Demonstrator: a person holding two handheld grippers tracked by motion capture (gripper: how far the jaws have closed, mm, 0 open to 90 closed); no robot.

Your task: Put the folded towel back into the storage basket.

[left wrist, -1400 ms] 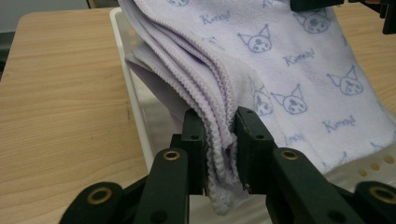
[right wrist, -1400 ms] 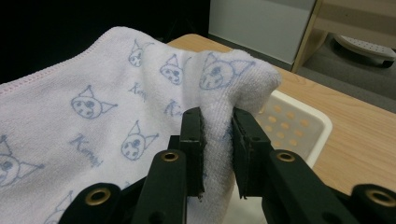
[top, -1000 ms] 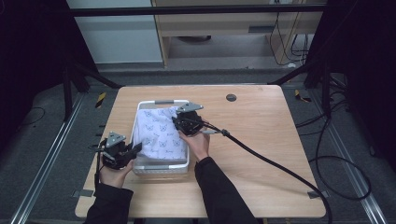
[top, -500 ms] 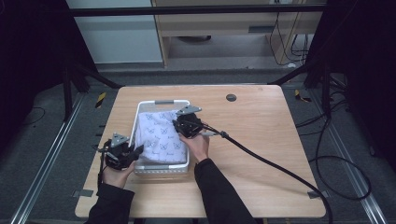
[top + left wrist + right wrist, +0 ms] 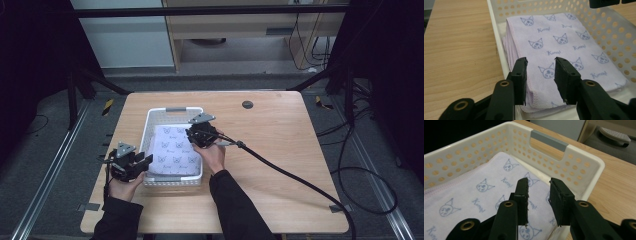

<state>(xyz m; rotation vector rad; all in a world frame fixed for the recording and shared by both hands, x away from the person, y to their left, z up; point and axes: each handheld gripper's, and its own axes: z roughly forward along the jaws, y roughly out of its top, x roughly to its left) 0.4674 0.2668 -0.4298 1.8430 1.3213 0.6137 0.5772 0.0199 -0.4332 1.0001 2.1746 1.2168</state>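
Note:
A folded lilac towel (image 5: pixel 175 151) printed with cat faces lies flat inside a white perforated basket (image 5: pixel 145 131) on the wooden table. My left gripper (image 5: pixel 143 161) hovers at the basket's near left corner. Its jaws have just been opening and stand apart over the towel's (image 5: pixel 556 42) corner, pads clear of the cloth. My right gripper (image 5: pixel 196 134) sits at the basket's right side. Its jaws have just been opening too, and the towel (image 5: pixel 474 192) and basket wall (image 5: pixel 579 155) show through the gap. In the gripper views, the left gripper (image 5: pixel 541 63) and right gripper (image 5: pixel 539 182) hold nothing.
A thick black cable (image 5: pixel 300 181) runs from my right gripper across the table to its right front corner. A small round black cap (image 5: pixel 247 104) sits in the tabletop behind the basket. Bare wood (image 5: pixel 280 145) stretches to the right of the basket.
The towel, held up and slanted over the basket before, now lies flat inside it. Both grippers have let go of it and their jaws stand parted.

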